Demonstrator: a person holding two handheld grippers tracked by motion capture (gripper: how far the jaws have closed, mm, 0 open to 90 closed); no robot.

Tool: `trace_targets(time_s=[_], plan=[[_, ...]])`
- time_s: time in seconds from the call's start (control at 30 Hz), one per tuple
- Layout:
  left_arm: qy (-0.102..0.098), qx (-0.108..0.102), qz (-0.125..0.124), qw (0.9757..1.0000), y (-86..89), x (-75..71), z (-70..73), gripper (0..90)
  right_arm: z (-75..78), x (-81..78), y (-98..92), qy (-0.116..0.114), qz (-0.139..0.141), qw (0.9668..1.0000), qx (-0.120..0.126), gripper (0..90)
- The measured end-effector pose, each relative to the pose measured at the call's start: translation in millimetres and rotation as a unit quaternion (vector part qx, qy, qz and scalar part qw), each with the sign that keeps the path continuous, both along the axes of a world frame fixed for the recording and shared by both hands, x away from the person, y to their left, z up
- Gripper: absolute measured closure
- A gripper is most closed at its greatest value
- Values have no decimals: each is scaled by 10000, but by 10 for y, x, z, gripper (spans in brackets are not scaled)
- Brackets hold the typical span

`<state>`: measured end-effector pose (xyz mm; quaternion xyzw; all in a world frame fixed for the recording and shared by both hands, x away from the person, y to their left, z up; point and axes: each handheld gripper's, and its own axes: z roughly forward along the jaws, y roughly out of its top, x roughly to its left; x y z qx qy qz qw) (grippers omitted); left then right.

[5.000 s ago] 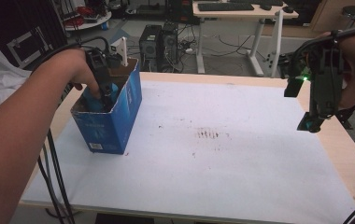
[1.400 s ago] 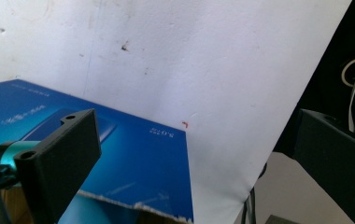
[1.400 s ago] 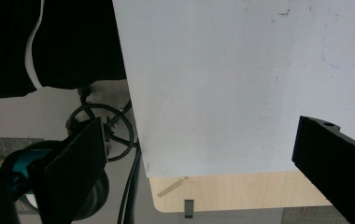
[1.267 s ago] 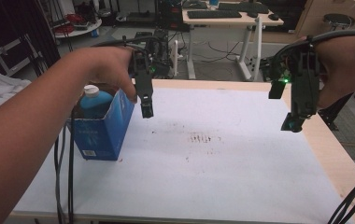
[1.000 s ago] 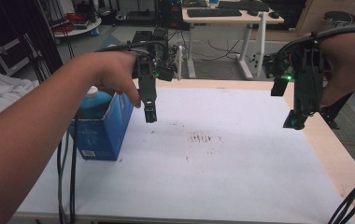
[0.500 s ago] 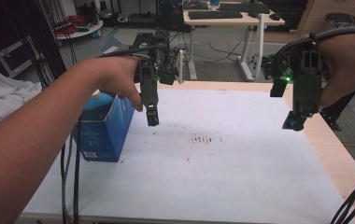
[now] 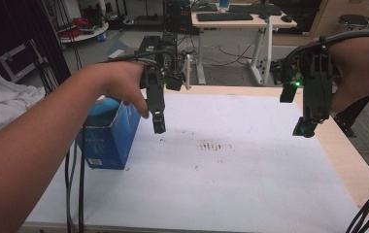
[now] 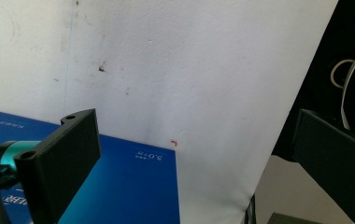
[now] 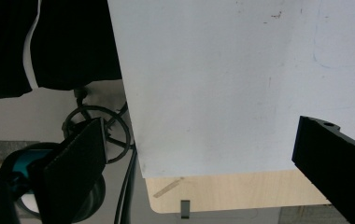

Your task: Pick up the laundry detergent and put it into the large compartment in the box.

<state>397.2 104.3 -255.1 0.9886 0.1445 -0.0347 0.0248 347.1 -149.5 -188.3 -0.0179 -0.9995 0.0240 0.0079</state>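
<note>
My left forearm comes in low across the near left corner of the table (image 7: 250, 194), which is covered by a white sheet marked with a few dark smudges near its middle. Further in, the blue box (image 7: 109, 141) stands upright on the left part of the sheet, open at the top, with the pale blue cap of a bottle (image 7: 101, 102) showing above its rim, inside it. My left tongs (image 7: 159, 127) hang in the air just to the right of the box, pointing straight down over the sheet and touching nothing. In the left gripper view their jaws stand wide apart with only the sheet and the box's blue side (image 8: 133, 186) between them, so they hold nothing. My right tongs (image 7: 303, 130) hover over the far right edge of the table, well apart from the box. The right gripper view shows those jaws spread wide too, empty, above the sheet's edge and the bare wooden rim.
</note>
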Motion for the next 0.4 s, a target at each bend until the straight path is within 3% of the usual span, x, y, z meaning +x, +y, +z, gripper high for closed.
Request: trace_targets(time_s=[0.4], plan=[[6,-50,31,10000,-1,-8,-27,17,-4,-9,27,-17,32,10000,-10,22]])
